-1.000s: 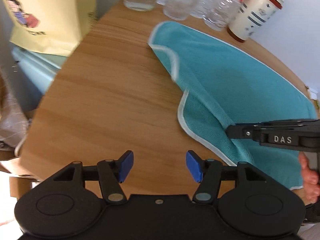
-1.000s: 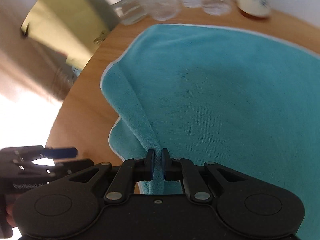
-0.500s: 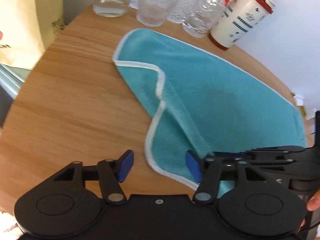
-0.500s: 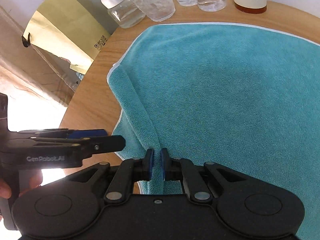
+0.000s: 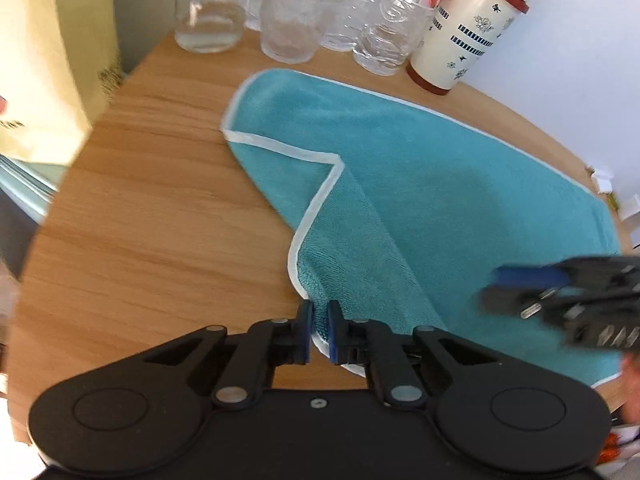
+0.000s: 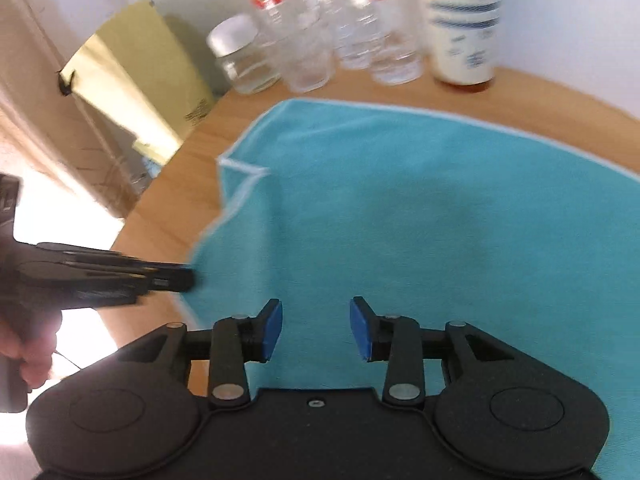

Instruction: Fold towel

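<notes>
Teal towel lying flat, left gripper jaws pinching its near edge, right gripper jaws wide

Round light-wood counter
A teal white-edged towel lies on it; clear glassware and a cream cup stand behind.

The handover of the towel's near edge had taken place. The left gripper, whose blue pads stood wide apart over the bare counter a second earlier, had closed on the white-trimmed hem. The right gripper, which had been pinching a raised ridge of the teal cloth, had let go, and its pads stood apart above the fabric. The ridge had flattened into a folded-over flap.
</notes>
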